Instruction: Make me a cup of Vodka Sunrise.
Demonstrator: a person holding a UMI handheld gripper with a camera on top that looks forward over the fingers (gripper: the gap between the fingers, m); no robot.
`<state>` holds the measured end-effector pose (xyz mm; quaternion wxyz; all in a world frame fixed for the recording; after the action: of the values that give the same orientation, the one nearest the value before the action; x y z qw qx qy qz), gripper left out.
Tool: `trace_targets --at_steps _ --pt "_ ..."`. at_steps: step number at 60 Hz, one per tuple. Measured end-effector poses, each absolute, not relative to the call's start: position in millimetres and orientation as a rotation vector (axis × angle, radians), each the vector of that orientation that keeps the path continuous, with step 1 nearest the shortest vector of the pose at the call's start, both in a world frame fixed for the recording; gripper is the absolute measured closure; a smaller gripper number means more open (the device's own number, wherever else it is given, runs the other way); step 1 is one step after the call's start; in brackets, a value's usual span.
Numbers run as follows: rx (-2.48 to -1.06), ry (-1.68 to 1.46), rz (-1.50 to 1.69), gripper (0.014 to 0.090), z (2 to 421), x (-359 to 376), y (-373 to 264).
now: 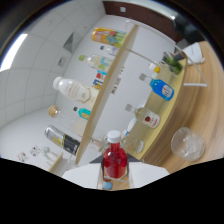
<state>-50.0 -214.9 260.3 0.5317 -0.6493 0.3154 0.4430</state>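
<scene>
Bottle (pixel 114 161) between fingers; glass (pixel 187 143) beside it.

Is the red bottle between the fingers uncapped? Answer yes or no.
No: the red bottle between the fingers wears a white cap.

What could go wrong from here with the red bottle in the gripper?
The view is strongly tilted, so the red bottle held in the gripper is probably leaning; its white cap looks on, so nothing will pour until it is removed. The glass with ice sits close by on the wooden counter, and a swing could knock it or the nearby clear bottle.
</scene>
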Motion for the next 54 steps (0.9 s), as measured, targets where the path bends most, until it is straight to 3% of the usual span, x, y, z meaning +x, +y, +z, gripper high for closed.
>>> trace_targets --at_steps 8,18,36,54 --pt "-1.674 0.405 0.676 0.0701 251.2 -82.8 -213.0" --pt "-1.824 0.161 0.365 0.0702 177.9 -118.7 -201.0" --pt "-2.043 -0.022 0.149 0.0702 58.2 -149.6 -196.4" --pt "-2.142 -0.041 0.068 0.0701 19.8 -152.6 -196.7"
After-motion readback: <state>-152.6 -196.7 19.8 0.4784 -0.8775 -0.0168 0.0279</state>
